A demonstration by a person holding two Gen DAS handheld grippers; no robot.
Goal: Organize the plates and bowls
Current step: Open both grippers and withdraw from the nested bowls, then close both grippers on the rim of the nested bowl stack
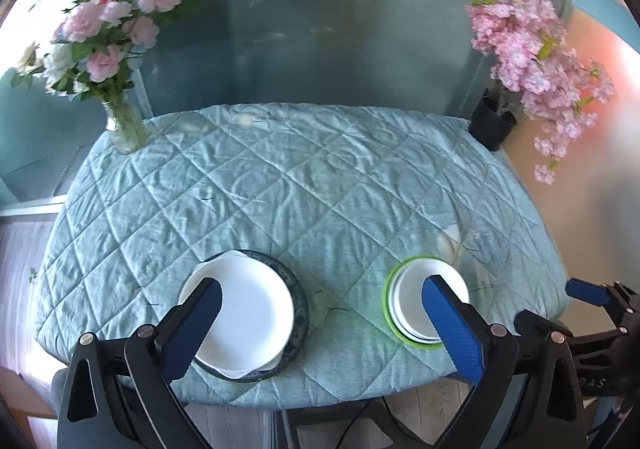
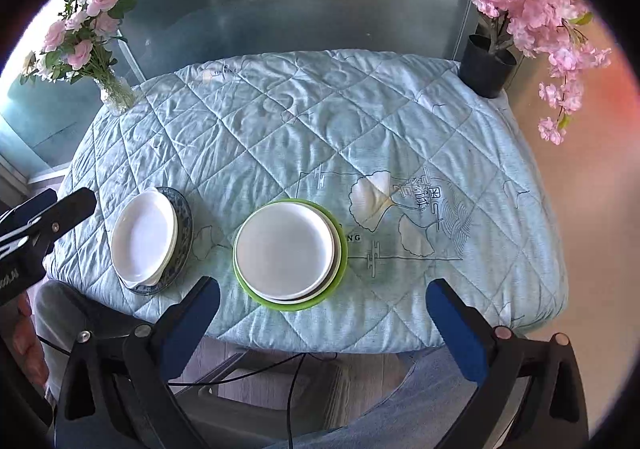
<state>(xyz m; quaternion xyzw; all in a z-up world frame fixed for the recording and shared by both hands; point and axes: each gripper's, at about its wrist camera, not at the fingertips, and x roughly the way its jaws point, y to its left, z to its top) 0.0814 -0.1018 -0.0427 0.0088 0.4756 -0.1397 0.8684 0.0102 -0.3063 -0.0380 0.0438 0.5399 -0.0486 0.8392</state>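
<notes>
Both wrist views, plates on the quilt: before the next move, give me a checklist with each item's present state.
1. Left gripper open, nothing between its fingers: ok.
2. Right gripper open and empty: ok.
3. White round plates sit stacked on the green plate: ok.
4. White eared dish centred on the blue patterned plate: not ok, it overhangs one side.
5. Both stacks fully on the quilted light-blue tablecloth: ok.
6. Number of white round plates in the stack: cannot tell.
</notes>
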